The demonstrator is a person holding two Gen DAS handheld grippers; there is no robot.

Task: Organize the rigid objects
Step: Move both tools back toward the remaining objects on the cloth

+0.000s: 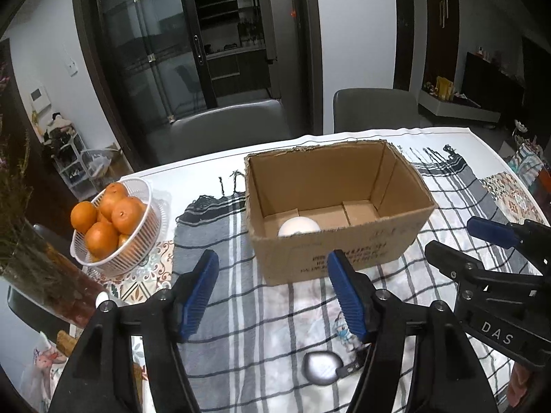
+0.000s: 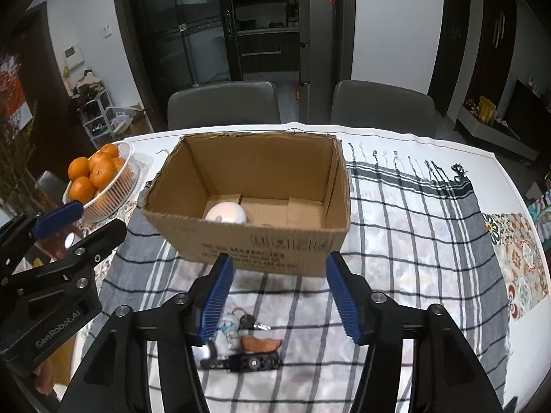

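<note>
Two grippers hang over a table [image 2: 413,137] spread with a checked cloth [image 2: 413,241], both pointing toward an open cardboard box [image 2: 261,241]. The left gripper [image 1: 272,289] has its blue pads well apart with nothing between them; only cloth and the box's near wall show through the gap. The right gripper [image 2: 280,292] also stands parted and empty, its fingertips just short of the box's near wall.

Inside the box, a white round object [image 2: 225,212] sits on the floor at the near left corner; the rest of the floor is bare cardboard flaps.

On the cloth in front of the box, close under the right gripper, lie several small items: a key ring [image 2: 249,321] with a small figure charm, an orange-brown piece [image 2: 260,344], and a black metal part [image 2: 241,361]. In the left wrist view a blurred silvery oval [image 1: 322,366] lies on the cloth near that gripper's right finger.

To the box's left stands a white basket [image 1: 144,241] of oranges [image 1: 103,237]. Two grey chairs [image 2: 224,103] stand at the table's far side.
</note>
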